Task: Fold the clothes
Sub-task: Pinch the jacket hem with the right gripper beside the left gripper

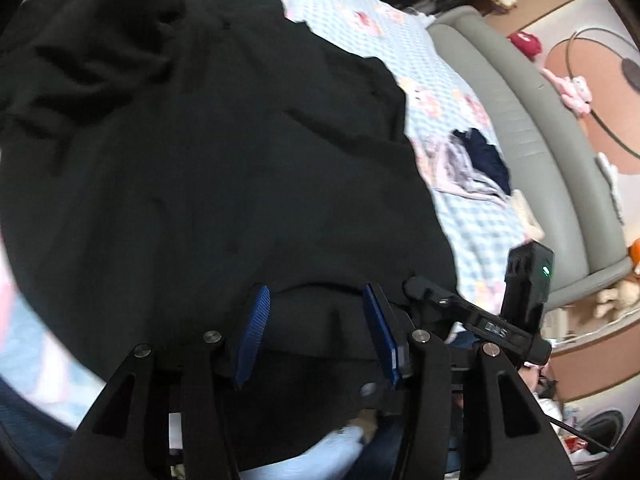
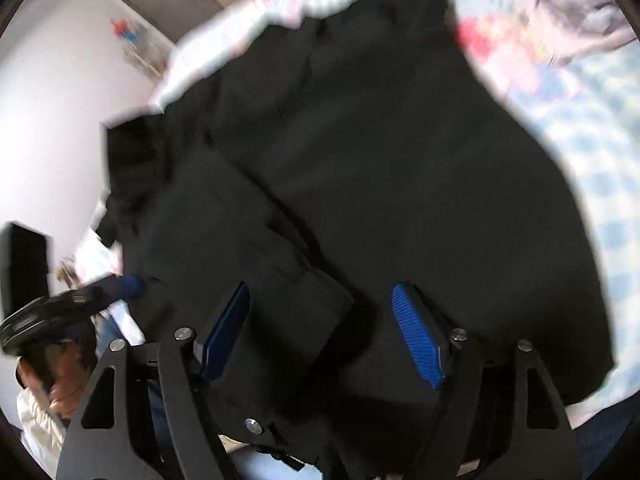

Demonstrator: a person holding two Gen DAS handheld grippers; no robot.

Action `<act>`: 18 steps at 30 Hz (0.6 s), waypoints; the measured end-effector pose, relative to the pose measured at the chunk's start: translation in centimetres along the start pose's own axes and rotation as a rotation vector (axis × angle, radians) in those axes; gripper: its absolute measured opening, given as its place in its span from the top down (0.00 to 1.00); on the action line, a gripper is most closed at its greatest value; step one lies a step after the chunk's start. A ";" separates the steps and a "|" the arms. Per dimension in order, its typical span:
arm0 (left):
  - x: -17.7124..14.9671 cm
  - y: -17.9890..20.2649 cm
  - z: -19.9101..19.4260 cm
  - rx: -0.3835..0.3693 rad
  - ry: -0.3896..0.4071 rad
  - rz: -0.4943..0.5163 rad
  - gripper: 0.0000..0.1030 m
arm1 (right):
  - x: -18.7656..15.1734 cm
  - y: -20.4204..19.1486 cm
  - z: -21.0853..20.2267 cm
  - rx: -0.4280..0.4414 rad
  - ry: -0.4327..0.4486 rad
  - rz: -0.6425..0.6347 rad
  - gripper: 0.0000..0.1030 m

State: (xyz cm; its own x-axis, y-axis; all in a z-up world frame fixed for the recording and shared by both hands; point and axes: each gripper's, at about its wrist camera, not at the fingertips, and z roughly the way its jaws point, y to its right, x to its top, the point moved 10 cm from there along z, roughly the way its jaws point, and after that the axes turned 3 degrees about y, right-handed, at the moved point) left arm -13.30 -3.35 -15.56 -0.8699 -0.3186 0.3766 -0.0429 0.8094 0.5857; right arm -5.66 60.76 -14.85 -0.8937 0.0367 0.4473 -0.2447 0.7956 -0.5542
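Bed [image 1: 472,216], blue-checked sheet with pink print, grey padded rim along one edge. Black garment [image 1: 208,168] spread across its middle, crumpled. Small navy-and-lilac clothes heap [image 1: 472,164] near the padded edge. Left gripper [image 1: 316,320] and right gripper [image 2: 320,332]: blue pads apart, over garment's near hem.

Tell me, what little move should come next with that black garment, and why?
Probably close both grippers on the near hem: the left gripper and right gripper are open, fingers straddling the black garment spread on the bed, so nothing is gripped yet.
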 end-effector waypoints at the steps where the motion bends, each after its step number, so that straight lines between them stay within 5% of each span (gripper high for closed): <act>1: 0.0 -0.2 -0.2 -0.002 0.005 -0.001 0.51 | -0.7 0.0 -0.3 0.012 -0.021 -0.004 0.25; 7: -0.2 -0.6 -0.5 -0.062 0.003 0.003 0.49 | -3.9 -0.1 -3.0 0.054 -0.108 -0.041 0.23; 8: -0.2 -0.1 -0.2 -0.080 -0.011 0.014 0.49 | -3.5 0.1 -3.8 0.033 -0.090 -0.059 0.30; 9: -0.3 0.5 0.4 -0.082 -0.020 0.028 0.49 | -3.1 0.2 -4.6 0.013 -0.071 -0.077 0.52; 12: 0.0 1.5 0.3 -0.078 -0.015 0.064 0.49 | -1.9 0.7 -7.0 -0.049 -0.016 -0.132 0.75; 18: 1.4 2.6 -1.1 -0.114 0.018 0.091 0.46 | 0.7 1.5 -12.1 -0.171 0.095 -0.240 0.79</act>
State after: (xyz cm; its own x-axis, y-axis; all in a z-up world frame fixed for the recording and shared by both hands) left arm -14.07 -2.18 -12.71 -0.8584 -0.2559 0.4446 0.0933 0.7743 0.6259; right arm -2.04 69.29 -6.83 -0.7769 -0.1145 0.6192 -0.3703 0.8784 -0.3021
